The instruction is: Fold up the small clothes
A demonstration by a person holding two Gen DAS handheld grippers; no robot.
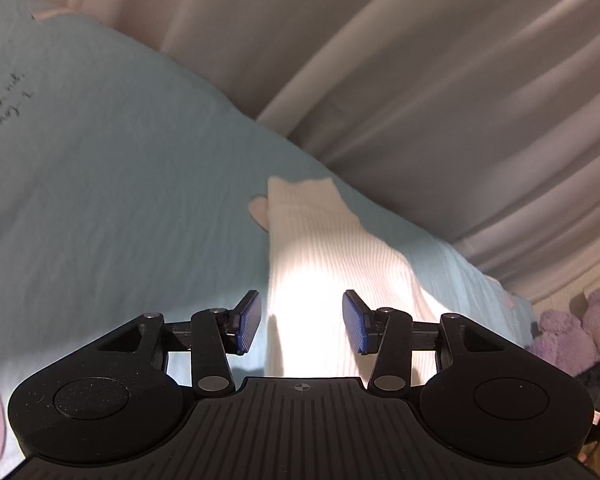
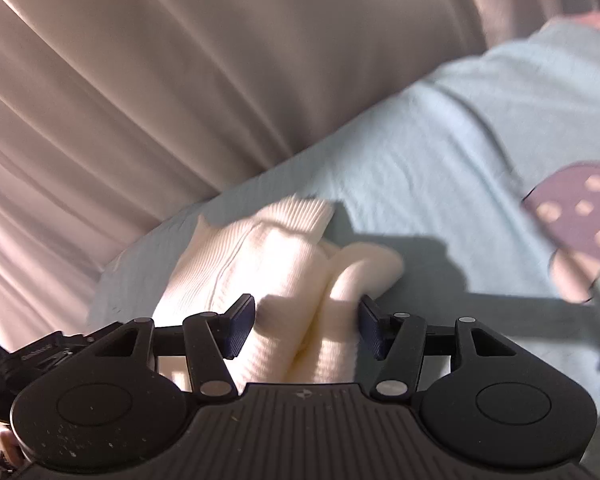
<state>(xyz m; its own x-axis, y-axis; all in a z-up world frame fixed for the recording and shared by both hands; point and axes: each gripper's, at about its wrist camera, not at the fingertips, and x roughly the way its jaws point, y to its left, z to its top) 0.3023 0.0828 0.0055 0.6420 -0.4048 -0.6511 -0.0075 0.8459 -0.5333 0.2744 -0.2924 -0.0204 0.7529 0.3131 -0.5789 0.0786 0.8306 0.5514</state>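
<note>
My left claw [image 1: 302,322] is spread wide, holding nothing, with the white ribbed garment [image 1: 320,248] lying straight ahead between and beyond its fingers on the pale blue bed cover [image 1: 120,184]. My right claw [image 2: 306,326] is also parted, its fingers straddling a bunched ridge of the same garment [image 2: 284,264] without pinching it. I judge this to be the start of a fold: the cloth lies rumpled, not yet flat. Next I need each claw to close on an edge, then draw the fabric smooth before turning it over. Beige curtains [image 1: 440,80] hang beyond the bed.
</note>
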